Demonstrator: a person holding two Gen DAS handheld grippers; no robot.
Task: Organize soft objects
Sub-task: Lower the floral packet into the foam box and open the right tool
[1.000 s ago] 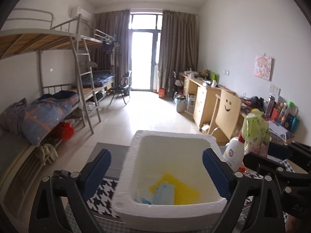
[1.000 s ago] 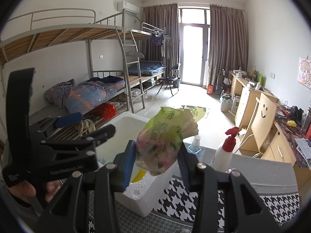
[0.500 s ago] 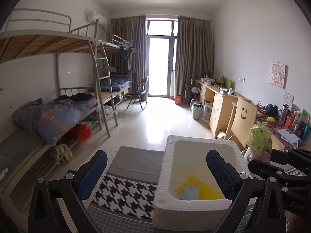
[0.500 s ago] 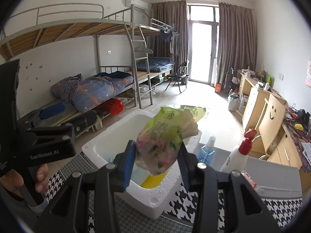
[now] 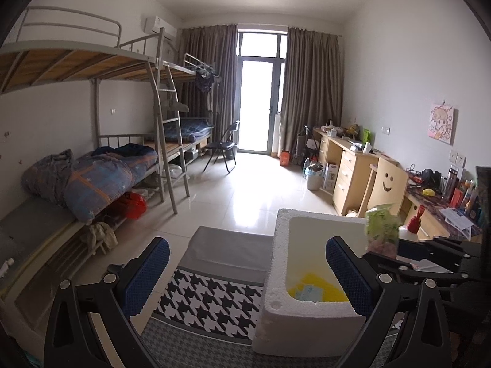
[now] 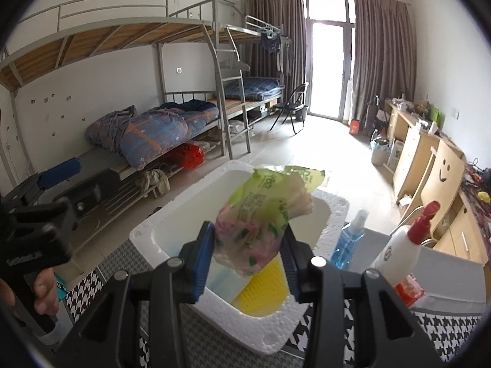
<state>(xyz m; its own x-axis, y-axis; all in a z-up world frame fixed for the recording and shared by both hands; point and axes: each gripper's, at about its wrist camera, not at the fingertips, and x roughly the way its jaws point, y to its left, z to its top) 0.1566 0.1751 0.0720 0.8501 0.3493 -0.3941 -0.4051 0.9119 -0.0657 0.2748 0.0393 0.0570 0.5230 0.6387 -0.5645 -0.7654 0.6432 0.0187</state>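
The right claw (image 6: 247, 247) is clamped on a green soft pack (image 6: 264, 220), held above the foam box (image 6: 144, 233). Left of the box, the left claw (image 5: 245, 271) has just spread wide, empty. Beyond the box stand two spray bottles (image 6: 348, 239).

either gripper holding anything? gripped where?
Right gripper pinches the green packet at its lower end, over the foam box. Left gripper holds nothing.
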